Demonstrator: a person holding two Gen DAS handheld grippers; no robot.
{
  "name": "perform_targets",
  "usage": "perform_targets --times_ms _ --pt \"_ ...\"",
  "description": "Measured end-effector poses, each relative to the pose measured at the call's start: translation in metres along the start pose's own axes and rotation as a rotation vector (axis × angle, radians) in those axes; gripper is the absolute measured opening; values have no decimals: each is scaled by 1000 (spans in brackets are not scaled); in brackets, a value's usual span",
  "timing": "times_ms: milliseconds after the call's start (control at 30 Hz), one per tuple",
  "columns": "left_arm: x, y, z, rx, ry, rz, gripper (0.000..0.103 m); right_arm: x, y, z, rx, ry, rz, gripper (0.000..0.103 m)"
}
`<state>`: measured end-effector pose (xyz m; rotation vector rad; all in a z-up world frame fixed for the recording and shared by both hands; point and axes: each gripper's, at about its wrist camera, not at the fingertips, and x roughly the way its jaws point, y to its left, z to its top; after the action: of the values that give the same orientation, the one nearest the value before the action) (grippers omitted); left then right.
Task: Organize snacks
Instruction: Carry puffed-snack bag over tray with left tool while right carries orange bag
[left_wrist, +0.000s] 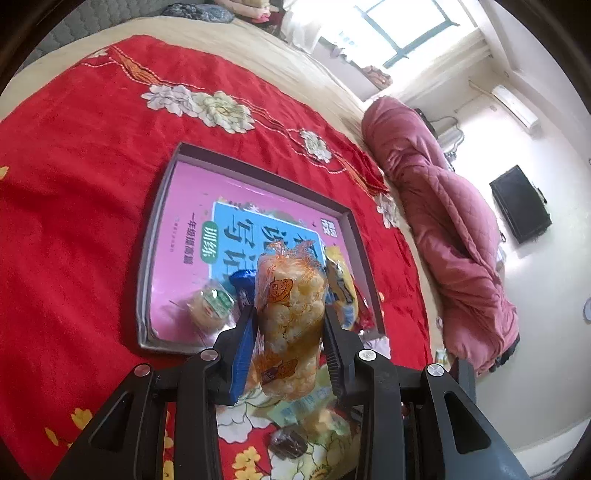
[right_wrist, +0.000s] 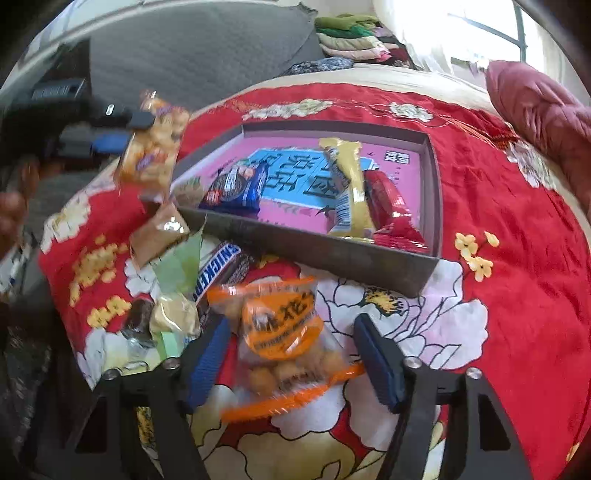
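Note:
My left gripper (left_wrist: 290, 314) is shut on a clear packet of puffed rice crackers (left_wrist: 291, 295), held upright above the near edge of the grey box tray (left_wrist: 255, 173). The right wrist view shows that packet (right_wrist: 151, 147) in the air left of the tray (right_wrist: 306, 251). A blue cookie pack (right_wrist: 236, 184), a yellow packet (right_wrist: 351, 192) and a red packet (right_wrist: 391, 210) lie in the tray. My right gripper (right_wrist: 291, 325) stands open, its fingers on either side of an orange snack bag (right_wrist: 284, 332) lying on the red bedspread (right_wrist: 517, 295). Its pads do not press the bag.
Loose snacks lie left of the orange bag: a Snickers bar (right_wrist: 218, 273), a brown packet (right_wrist: 159, 232), a green wrapper (right_wrist: 177, 266) and small sweets. A rolled pink quilt (left_wrist: 443, 221) lies along the bed's right side. A person's hand (right_wrist: 11, 210) shows at the left edge.

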<state>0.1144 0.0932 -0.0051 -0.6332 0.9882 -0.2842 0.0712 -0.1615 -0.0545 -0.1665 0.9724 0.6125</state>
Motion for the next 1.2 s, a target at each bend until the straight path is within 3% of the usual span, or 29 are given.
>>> perform_targets --times_ms 200,400,600,900,1200 --pt "2 7 3 -19 -9 8 36 10 18 -1 -89 30 -47 54" --pt "-2 13 6 -35 -22 3 36 -10 -1 2 60 -25 89 53" --pt "-8 16 10 -46 -45 -6 36 -44 -19 14 219 -204 213 53" --pt "-4 21 17 -62 -69 -14 36 -45 -7 43 228 -290 130 53" --pt "9 22 19 -57 -69 22 36 -22 -15 64 312 -283 107 53"
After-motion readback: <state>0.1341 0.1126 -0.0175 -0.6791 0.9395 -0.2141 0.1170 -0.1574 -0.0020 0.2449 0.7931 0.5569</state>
